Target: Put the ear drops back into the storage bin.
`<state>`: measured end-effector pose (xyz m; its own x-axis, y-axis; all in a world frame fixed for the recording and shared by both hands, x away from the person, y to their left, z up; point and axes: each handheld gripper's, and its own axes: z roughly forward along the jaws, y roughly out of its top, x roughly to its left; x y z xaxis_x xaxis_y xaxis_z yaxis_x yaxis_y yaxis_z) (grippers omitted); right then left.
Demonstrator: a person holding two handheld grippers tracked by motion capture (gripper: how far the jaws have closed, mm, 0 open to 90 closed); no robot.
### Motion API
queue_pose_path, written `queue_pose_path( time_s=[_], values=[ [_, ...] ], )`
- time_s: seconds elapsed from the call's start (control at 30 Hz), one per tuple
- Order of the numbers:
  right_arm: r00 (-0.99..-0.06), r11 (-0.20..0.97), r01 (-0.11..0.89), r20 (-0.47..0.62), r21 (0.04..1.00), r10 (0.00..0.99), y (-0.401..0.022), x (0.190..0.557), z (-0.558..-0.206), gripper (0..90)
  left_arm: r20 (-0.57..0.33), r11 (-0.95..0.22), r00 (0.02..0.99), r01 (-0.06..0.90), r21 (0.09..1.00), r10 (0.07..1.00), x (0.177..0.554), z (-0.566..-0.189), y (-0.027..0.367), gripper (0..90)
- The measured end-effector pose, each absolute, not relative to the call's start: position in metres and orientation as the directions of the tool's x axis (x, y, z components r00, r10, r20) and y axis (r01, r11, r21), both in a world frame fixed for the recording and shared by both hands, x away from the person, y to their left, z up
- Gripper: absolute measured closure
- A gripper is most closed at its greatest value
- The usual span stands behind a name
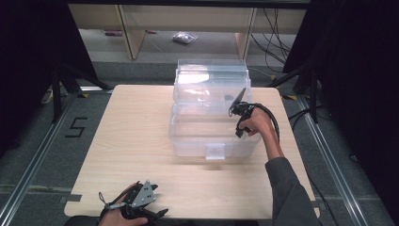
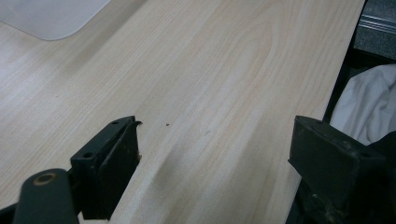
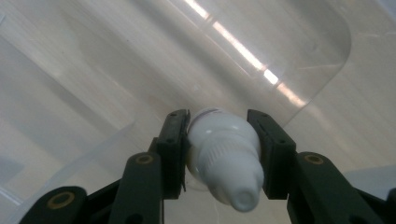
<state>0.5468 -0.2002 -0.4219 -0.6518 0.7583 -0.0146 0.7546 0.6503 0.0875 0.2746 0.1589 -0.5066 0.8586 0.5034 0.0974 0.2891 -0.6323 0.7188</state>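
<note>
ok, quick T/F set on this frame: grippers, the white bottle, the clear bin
1. The right gripper is shut on a white bottle. True.
2. The left gripper holds the bottle too. False: its jaws stand open over bare table.
3. The right gripper is over the clear bin. True.
4. The bin has its lid on. False: it is open at the top.
5. The left gripper sits at the table's near edge. True.

white bottle (image 3: 224, 161), clear plastic box (image 1: 211, 127), pale wood-grain table (image 1: 136, 141), black grippers
</note>
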Motion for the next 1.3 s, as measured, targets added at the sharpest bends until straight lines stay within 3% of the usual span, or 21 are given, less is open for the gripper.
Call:
queue_pose_path(
  time_s=[0.13,0.27,0.3,0.4,0.5,0.53,0.97,1.1,1.13,1.2,1.3],
  values=[
    [-0.633,0.632,0.771,-0.01,0.075,0.774,-0.201,0.547,-0.426,60.1,0.099,-0.633,0.859,0.288,0.718,0.502,0.275,-0.506,0.159,15.4],
    [-0.685,0.684,0.722,-0.035,0.106,0.728,-0.205,0.552,-0.431,60.1,0.097,-0.635,0.865,0.28,0.72,0.492,0.275,-0.506,0.159,15.4],
    [-0.63,0.629,0.773,-0.006,0.082,0.776,-0.202,0.549,-0.432,60.1,0.111,-0.644,0.865,0.273,0.715,0.49,0.275,-0.506,0.159,15.4],
    [-0.616,0.615,0.785,-0.005,0.073,0.788,-0.202,0.549,-0.434,60.1,0.087,-0.63,0.864,0.288,0.721,0.495,0.274,-0.506,0.159,15.5],
    [-0.699,0.698,0.709,-0.029,0.099,0.714,-0.207,0.555,-0.439,60.1,0.09,-0.633,0.864,0.289,0.718,0.496,0.275,-0.506,0.159,15.4],
    [-0.62,0.619,0.782,-0.011,0.076,0.784,-0.202,0.55,-0.439,60.1,0.093,-0.636,0.866,0.285,0.717,0.492,0.274,-0.505,0.16,15.4],
    [-0.622,0.62,0.78,-0.004,0.089,0.783,-0.201,0.55,-0.441,59.6,0.1,-0.635,0.86,0.286,0.718,0.501,0.275,-0.506,0.159,15.4],
    [-0.619,0.616,0.781,-0.004,0.102,0.786,-0.2,0.548,-0.437,58.2,0.096,-0.636,0.864,0.283,0.718,0.494,0.275,-0.506,0.159,15.4],
    [-0.659,0.656,0.744,-0.026,0.122,0.752,-0.202,0.55,-0.436,57.2,0.119,-0.647,0.864,0.267,0.714,0.488,0.275,-0.505,0.16,15.5],
    [-0.611,0.607,0.787,-0.005,0.109,0.792,-0.2,0.546,-0.434,56.0,0.107,-0.643,0.866,0.275,0.715,0.489,0.275,-0.506,0.16,15.4],
    [-0.637,0.633,0.764,-0.009,0.127,0.771,-0.202,0.546,-0.431,54.4,0.093,-0.636,0.864,0.286,0.717,0.494,0.274,-0.506,0.159,15.4]
  ],
)
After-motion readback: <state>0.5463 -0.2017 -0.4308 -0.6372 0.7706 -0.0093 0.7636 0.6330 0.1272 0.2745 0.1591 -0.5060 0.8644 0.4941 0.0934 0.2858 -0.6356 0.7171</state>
